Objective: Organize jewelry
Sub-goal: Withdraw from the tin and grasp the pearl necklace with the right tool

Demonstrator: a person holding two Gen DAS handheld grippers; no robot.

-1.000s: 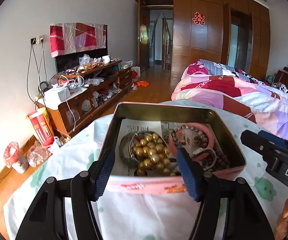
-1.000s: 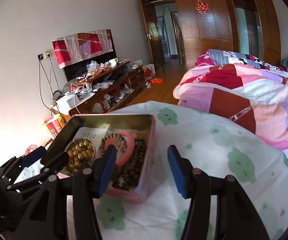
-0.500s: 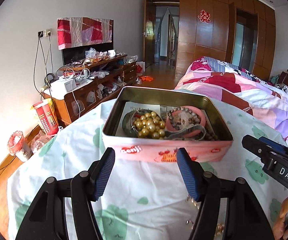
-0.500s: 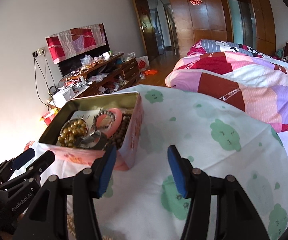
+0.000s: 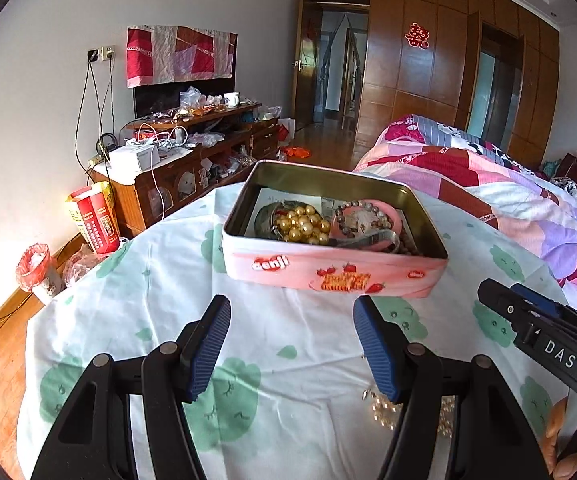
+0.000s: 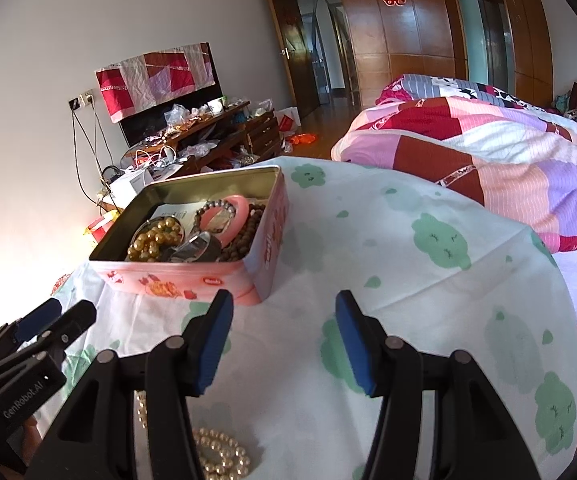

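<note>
We read "DAS" in white letters on the right hand-held gripper (image 5: pixel 544 344), and "GenRobot.AI" along the body of the left hand-held gripper (image 6: pixel 24 396). The pink tin (image 5: pixel 334 270) carries a white brand word on its front (roughly "oenji", we cannot be sure). A red double-happiness character (image 5: pixel 419 35) hangs on the wooden wardrobe door.

Beads (image 5: pixel 303 226) in tin (image 5: pixel 334 272); tin on table (image 5: pixel 136 320).

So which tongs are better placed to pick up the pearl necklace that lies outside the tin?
The right tongs: open and empty, with the pearl necklace on the cloth just below their left finger. The left tongs, also open, sit nearer the gold piece.
</note>
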